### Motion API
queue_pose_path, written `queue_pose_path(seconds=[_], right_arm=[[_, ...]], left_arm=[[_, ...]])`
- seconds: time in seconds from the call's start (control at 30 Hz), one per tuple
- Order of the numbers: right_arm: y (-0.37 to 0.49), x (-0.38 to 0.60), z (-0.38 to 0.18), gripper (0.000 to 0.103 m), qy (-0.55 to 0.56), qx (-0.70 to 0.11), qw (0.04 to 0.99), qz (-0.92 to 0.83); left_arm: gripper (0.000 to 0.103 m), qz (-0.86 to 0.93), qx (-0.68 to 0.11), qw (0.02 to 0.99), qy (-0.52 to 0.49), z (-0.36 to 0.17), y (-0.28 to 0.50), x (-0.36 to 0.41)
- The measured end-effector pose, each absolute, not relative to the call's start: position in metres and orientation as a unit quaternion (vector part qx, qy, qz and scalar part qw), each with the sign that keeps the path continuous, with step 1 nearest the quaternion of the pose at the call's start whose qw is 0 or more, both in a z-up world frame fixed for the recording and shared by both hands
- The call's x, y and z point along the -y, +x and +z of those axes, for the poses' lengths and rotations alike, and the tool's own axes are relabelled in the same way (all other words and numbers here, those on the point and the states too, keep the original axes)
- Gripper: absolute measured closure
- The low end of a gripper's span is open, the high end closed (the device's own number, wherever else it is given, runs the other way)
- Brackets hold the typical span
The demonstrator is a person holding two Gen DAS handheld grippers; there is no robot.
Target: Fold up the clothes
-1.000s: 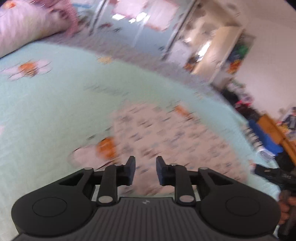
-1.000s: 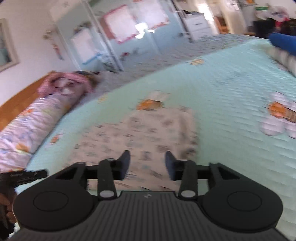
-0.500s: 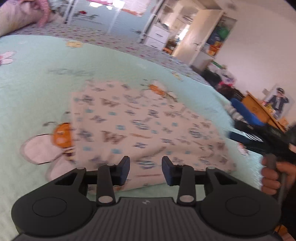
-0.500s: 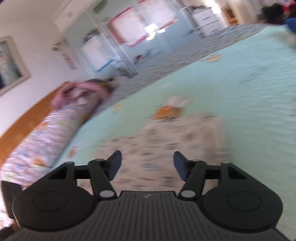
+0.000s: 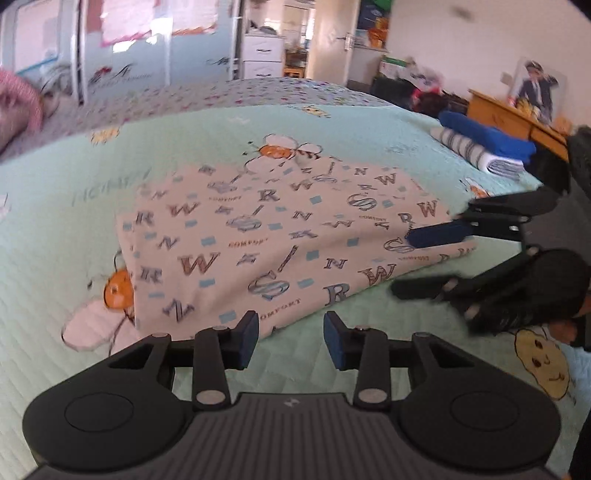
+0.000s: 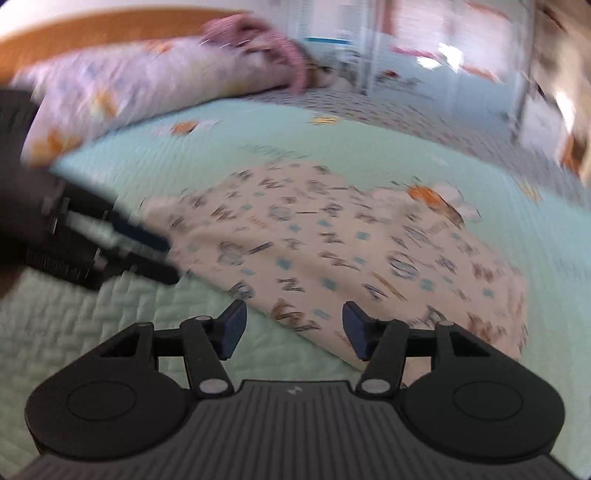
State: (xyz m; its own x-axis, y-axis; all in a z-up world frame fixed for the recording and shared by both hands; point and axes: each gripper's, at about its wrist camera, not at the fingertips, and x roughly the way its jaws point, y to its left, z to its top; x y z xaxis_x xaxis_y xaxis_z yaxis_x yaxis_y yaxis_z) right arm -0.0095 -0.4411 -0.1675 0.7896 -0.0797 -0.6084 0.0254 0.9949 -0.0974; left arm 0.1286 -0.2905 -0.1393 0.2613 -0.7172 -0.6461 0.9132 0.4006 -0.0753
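On the mint-green quilted bed (image 5: 74,229) the letter-printed garment (image 5: 266,240) is lying as a flat folded rectangle, and we are now seeing it from closer and more squarely than a second ago, both views having swung round onto its near edge. Our left gripper (image 5: 291,339) is hovering at that edge, jaws part open and empty. Our right gripper (image 6: 291,328) is narrowing its jaws over the hem, gripping nothing yet. We are judging that another fold is starting. Folded blue and striped clothes (image 5: 484,147) are waiting at the bed's far side; a floral bolster (image 6: 147,85) is lying along the wooden headboard (image 6: 92,33).
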Motion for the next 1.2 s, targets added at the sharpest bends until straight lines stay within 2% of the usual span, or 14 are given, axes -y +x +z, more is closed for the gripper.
queue_pose_path(seconds=[0.1,0.17,0.3,0.37,0.43,0.6,0.67,0.8,1.0,1.03,1.1,1.13,1.17,1.2], right_arm=[[0.006,0.431,-0.176,0.048,-0.081,-0.33,0.94,-0.001],[0.019,0.432,-0.187,0.085,-0.097,-0.35,0.932,0.004],[0.005,0.422,-0.196,0.091,-0.123,-0.349,0.929,-0.005],[-0.01,0.411,-0.2,0.103,-0.15,-0.343,0.927,-0.004],[-0.022,0.401,-0.205,0.103,-0.172,-0.337,0.926,0.0],[-0.026,0.415,-0.175,0.097,-0.094,-0.298,0.95,-0.016],[-0.009,0.428,-0.168,0.089,-0.051,-0.289,0.955,-0.036],[0.021,0.451,-0.187,0.088,0.015,-0.331,0.941,-0.065],[-0.023,0.443,-0.188,0.085,0.044,-0.339,0.938,-0.051],[-0.023,0.445,-0.181,0.082,0.047,-0.325,0.943,-0.054],[-0.012,0.45,-0.162,0.063,0.033,-0.283,0.955,-0.081],[-0.005,0.453,-0.154,0.044,0.027,-0.266,0.959,-0.095],[0.008,0.46,-0.151,0.032,0.026,-0.263,0.958,-0.108],[0.02,0.467,-0.151,0.032,0.025,-0.264,0.957,-0.12]], left_arm=[[0.062,-0.533,-0.326,0.764,0.161,-0.146,0.143,0.303],[0.062,-0.527,-0.362,0.755,0.145,-0.162,0.156,0.314],[0.063,-0.52,-0.382,0.754,0.119,-0.174,0.153,0.306],[0.063,-0.527,-0.388,0.747,0.119,-0.171,0.141,0.298],[0.063,-0.536,-0.38,0.743,0.125,-0.165,0.127,0.289],[0.063,-0.537,-0.342,0.765,0.099,-0.144,0.138,0.294],[0.062,-0.532,-0.347,0.768,0.078,-0.143,0.16,0.311],[0.068,-0.485,-0.403,0.77,0.094,-0.174,0.179,0.323],[0.065,-0.496,-0.392,0.771,0.076,-0.169,0.146,0.281],[0.066,-0.497,-0.38,0.777,0.075,-0.163,0.147,0.283],[0.064,-0.495,-0.357,0.789,0.071,-0.151,0.154,0.292],[0.06,-0.491,-0.347,0.796,0.066,-0.145,0.162,0.301],[0.057,-0.486,-0.348,0.799,0.066,-0.144,0.171,0.31],[0.057,-0.474,-0.36,0.8,0.078,-0.149,0.181,0.319]])
